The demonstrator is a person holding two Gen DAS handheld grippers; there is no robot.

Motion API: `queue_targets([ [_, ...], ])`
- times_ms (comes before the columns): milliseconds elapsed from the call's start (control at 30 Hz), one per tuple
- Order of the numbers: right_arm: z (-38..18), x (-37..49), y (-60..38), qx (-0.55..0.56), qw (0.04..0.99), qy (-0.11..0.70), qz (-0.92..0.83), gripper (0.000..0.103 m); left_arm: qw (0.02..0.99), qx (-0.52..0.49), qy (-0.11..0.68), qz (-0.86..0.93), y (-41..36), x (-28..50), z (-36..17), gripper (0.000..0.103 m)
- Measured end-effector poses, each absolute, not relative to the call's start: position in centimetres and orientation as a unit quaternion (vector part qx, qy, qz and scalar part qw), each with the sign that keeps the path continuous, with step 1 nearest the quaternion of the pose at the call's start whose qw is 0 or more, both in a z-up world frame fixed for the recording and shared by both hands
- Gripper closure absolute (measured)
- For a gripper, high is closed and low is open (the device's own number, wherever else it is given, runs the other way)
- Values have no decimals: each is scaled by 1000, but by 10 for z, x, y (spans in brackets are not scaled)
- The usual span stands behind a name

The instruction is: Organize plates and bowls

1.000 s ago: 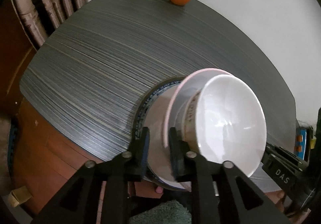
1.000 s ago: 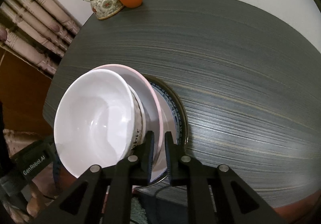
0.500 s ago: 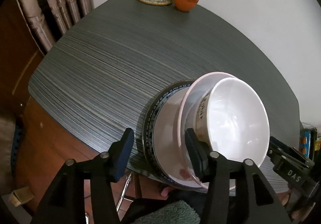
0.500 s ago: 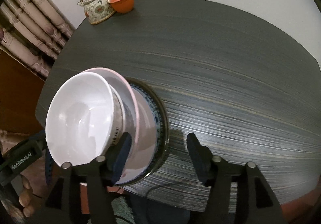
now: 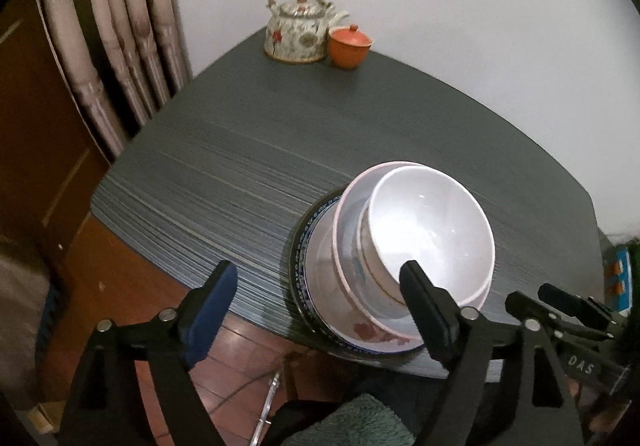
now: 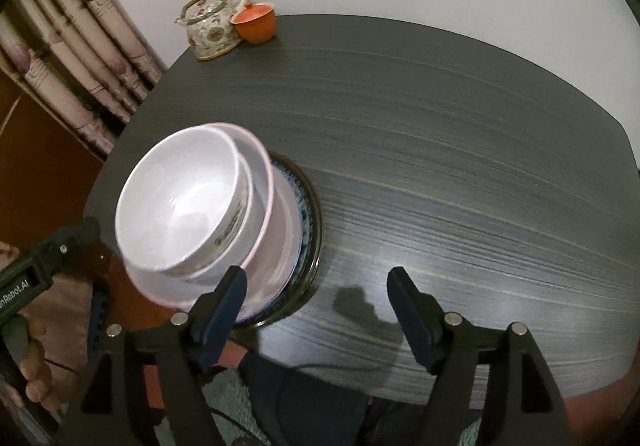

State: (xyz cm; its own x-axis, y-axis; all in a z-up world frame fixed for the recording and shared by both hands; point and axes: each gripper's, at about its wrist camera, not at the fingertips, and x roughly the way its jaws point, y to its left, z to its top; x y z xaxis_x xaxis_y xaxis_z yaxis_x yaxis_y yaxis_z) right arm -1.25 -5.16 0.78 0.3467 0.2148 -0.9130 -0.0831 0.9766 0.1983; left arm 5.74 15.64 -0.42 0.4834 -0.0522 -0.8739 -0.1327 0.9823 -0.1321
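Both hand-held grippers, left (image 5: 318,284) and right (image 6: 318,292), opened and backed off the plates (image 5: 352,330)

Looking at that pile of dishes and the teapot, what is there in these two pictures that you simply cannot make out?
- Lettering on the white bowl: right wrist view, too small and blurred.
- Blue-rimmed plate: both views, its centre is covered by the pink-rimmed plate.
- Table near edge: right wrist view, hidden behind the right gripper.
- Teapot pattern: left wrist view, blurred.

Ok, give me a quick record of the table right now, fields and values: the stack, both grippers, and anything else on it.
stack: white bowl nested in pink-rimmed bowl, on blue-patterned plate
stack position: near edge of table
left gripper: open, holding nothing
right gripper: open, holding nothing
far corner: teapot, orange lidded cup
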Motion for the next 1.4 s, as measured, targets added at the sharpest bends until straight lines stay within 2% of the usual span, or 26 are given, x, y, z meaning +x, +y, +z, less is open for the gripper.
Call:
queue_targets([
  [67,8,-21,-48,55,818,564,103,23,863,-75,498,27,148,53,0,19],
  [533,-4,-52,-29,27,826,546,137,19,871,-32,486,63,114,35,-12,8],
  [1400,-15,-57,-30,35,828,541,144,19,866,-10,498,51,96,34,-26,7],
])
